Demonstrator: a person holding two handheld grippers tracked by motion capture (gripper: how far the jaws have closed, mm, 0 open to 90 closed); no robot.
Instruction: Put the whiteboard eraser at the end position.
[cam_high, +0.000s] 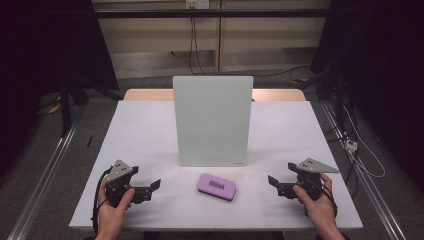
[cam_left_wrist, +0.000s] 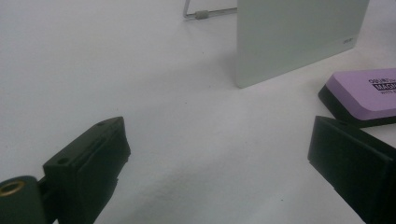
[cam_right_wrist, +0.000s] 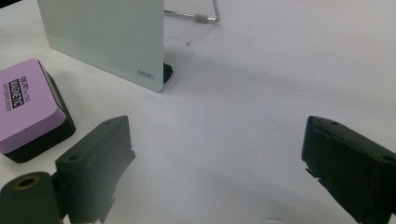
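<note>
Your left gripper (cam_high: 154, 186) rests low at the near left of the table (cam_high: 140, 130), held in your left hand (cam_high: 114, 207), and its jaws stand wide apart with bare tabletop between them. In the left gripper view (cam_left_wrist: 219, 154) the purple eraser (cam_left_wrist: 369, 93) lies just past the right-hand jaw — near it, not touching.

Your right gripper (cam_high: 273, 182) sits at the near right in your right hand (cam_high: 317, 202), jaws spread wide too and gripping nothing. In the right gripper view (cam_right_wrist: 217, 149) the eraser (cam_right_wrist: 28, 107) lies beyond the left-hand jaw, apart from it.

From the high view, the eraser (cam_high: 216, 186) lies flat on the table between the two grippers, purple face up on a black base, with a dark printed label on top. Just behind it stands the whiteboard (cam_high: 212, 120) — a pale, blank panel leaning back on a wire stand (cam_right_wrist: 201, 17), its lower edge on the table. The eraser lies close in front of that edge, clear of it.
</note>
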